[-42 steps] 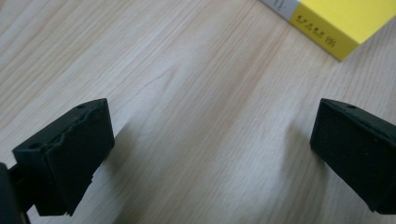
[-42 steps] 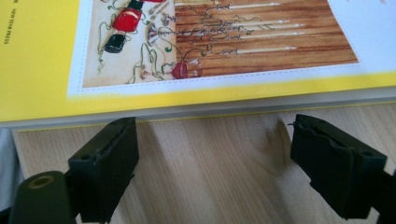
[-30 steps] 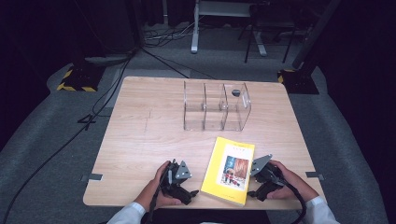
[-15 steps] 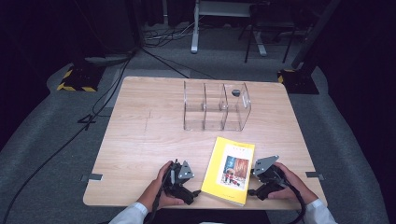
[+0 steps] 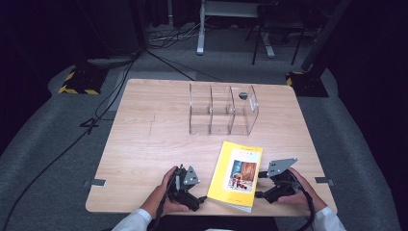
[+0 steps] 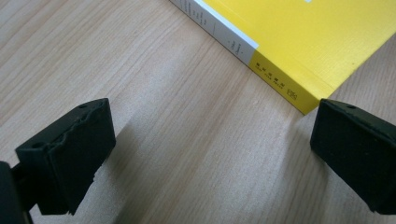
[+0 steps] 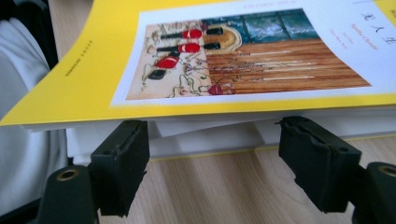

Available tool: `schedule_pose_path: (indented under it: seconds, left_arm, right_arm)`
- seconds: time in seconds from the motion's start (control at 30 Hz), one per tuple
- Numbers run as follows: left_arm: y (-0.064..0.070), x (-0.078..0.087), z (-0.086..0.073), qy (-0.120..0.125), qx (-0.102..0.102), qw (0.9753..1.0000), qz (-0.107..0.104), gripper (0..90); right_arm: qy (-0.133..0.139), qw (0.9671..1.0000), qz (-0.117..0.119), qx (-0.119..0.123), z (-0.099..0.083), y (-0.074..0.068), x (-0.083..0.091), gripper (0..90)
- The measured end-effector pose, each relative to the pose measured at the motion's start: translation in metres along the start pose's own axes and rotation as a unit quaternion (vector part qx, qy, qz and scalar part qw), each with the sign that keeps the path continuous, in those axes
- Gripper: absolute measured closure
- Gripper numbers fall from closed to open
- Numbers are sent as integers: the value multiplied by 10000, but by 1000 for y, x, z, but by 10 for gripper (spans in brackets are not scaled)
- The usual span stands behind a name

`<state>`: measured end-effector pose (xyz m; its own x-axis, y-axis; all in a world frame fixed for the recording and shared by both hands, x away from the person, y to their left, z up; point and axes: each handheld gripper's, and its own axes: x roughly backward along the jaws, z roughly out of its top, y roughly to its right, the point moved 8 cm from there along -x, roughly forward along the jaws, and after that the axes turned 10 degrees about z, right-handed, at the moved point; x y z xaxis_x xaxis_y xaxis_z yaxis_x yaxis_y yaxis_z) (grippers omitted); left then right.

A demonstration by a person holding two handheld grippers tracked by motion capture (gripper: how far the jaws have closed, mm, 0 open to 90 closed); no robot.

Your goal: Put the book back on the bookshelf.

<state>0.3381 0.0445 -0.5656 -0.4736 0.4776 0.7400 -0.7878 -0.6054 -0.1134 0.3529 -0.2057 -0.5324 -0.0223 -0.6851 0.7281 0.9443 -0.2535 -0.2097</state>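
A yellow book [image 5: 236, 175] with a picture on its cover lies flat near the table's front edge. My left gripper [image 5: 196, 196] is open just left of the book's near corner. In the left gripper view the jaws [image 6: 212, 121] stand wide apart, and the book's spine corner [image 6: 299, 37] sits just ahead of the right jaw. My right gripper [image 5: 260, 185] is open at the book's right side. In the right gripper view its jaws [image 7: 212, 140] sit against the page edge of the book [image 7: 243, 56], under the cover's lip.
A clear three-compartment organizer [image 5: 222, 109] stands at the table's back middle, with a small dark object [image 5: 243, 95] at its right compartment. A white sleeve [image 7: 28, 116] is close beside the book. Bare wood [image 5: 144, 139] stretches left of the book.
The right gripper has shifted slightly to the right beside the book. The left gripper has barely moved. The book lies where it was.
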Motion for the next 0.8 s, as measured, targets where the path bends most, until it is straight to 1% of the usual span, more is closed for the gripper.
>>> schedule_pose_path:
  seconds: [0.03, 0.07, 0.1, 0.2, 0.23, 0.27, 0.3, 0.33, 0.37, 0.4, 0.43, 0.47, 0.5, 0.53, 0.57, 0.6, 0.7, 0.77, 0.8]
  left_arm:
    - [0, 1, 0, -4, -6, 10000, -14, 5]
    - [0, 1, -1, -8, -13, 10000, -12, 6]
    - [0, 2, -2, -11, 39, 10000, 39, 6]
    - [2, 5, -3, -21, 64, 9999, 76, 16]
    - [3, 7, -3, -27, 43, 10000, 12, 48]
    - [5, 9, -3, 7, 15, 10000, -53, 103]
    - [9, 12, -1, 95, -3, 9998, -186, 166]
    - [12, 15, 2, 184, -50, 9995, -251, 217]
    - [15, 17, 5, 261, -71, 9993, -243, 182]
    - [20, 20, 10, 396, -122, 9986, -326, 150]
    - [20, 20, 10, 396, -122, 9986, -326, 183]
    - [24, 22, 14, 438, -184, 9982, -360, 165]
    - [30, 22, 19, 489, -177, 9980, -371, 165]
    - [36, 23, 23, 536, -294, 9975, -358, 161]
    - [41, 23, 26, 529, -351, 9973, -379, 164]
    - [48, 22, 31, 567, -487, 9962, -443, 162]
    - [63, 17, 40, 610, -636, 9952, -423, 164]
    - [69, 10, 45, 546, -713, 9954, -336, 167]
    - [72, 5, 48, 513, -744, 9957, -224, 171]
  right_arm:
    - [104, 9999, 19, -75, 2, 0, 1, 259]
    - [136, 9999, 32, -84, 3, -1, 1, 263]
    - [160, 9999, 10, -54, 4, -2, 2, 265]
    - [216, 9997, 0, -62, 6, -2, 3, 269]
    - [252, 9997, 2, -48, 7, -2, 3, 272]
    - [280, 9996, 18, -68, 8, -3, 3, 273]
    - [296, 9995, 42, -81, 9, -4, 3, 273]
    - [317, 9994, 100, -59, 10, -7, 2, 272]
    - [319, 9995, 88, -16, 11, -9, 1, 272]
    - [312, 9995, 78, 0, 12, -10, 1, 272]
    - [339, 9994, 82, 16, 15, -13, 0, 272]
    - [377, 9992, 94, 14, 17, -14, 0, 272]
    - [377, 9992, 94, 14, 17, -14, 0, 272]
    - [425, 9990, 125, 21, 20, -17, 0, 272]
    - [444, 9989, 135, 36, 22, -19, 0, 271]
    - [444, 9989, 138, 52, 23, -20, 0, 271]
    - [474, 9988, 89, 107, 28, -24, 1, 270]
    - [536, 9985, 114, 80, 30, -25, 2, 270]
    - [558, 9983, 135, 61, 31, -25, 2, 271]
